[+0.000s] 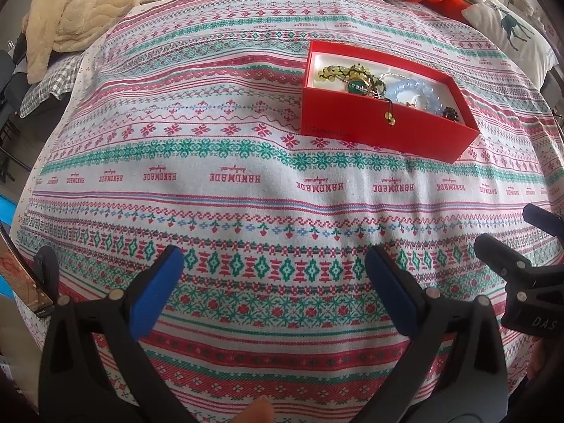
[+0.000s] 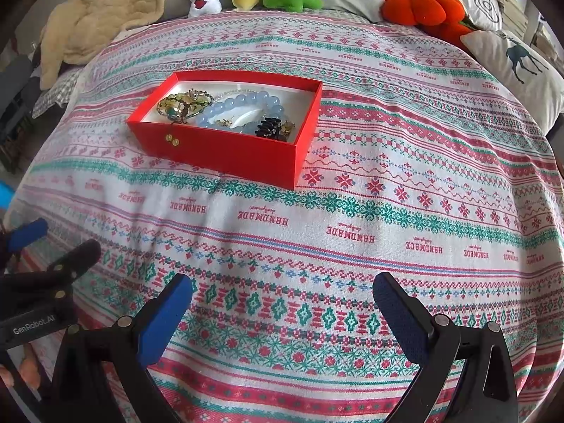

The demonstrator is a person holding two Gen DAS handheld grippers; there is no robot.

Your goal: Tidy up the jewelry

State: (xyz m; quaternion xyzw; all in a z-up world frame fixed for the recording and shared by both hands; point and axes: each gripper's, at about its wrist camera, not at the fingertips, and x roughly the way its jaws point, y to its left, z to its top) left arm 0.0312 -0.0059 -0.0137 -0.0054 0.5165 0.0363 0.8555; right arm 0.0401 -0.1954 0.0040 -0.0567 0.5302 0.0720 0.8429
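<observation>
**Both tools empty, jewelry piled in the red box**

Your left tool (image 1: 273,275) and right tool (image 2: 282,299) both hover low over the bed's patterned cloth (image 2: 387,183) with fingers spread wide, nothing between the blue pads (image 2: 165,320). The red box (image 2: 229,151) sits ahead on the cloth, well apart from both tools — lidless, stiff card walls, pale lining.

Inside, everything is heaped together:
- blue bead bracelet (image 2: 243,105): smooth round translucent beads, likely slippery; pinch across the strand, not on one bead.
- green-and-gold piece (image 2: 179,105) with yellowish beads and a green stone: tangled with thin cord, so it will probably drag neighbours when lifted. A cord ending in small gold beads (image 2: 171,139) hangs over the front wall — an easy place to take hold.
- black claw clip (image 2: 269,128): rigid, toothed, light; grip the body.
- thin pale chain near the back, too fine to make out.

All of it looks light and loose. The box is light too and may slide on the soft cloth; steady a wall if you pull at the tangle.
</observation>
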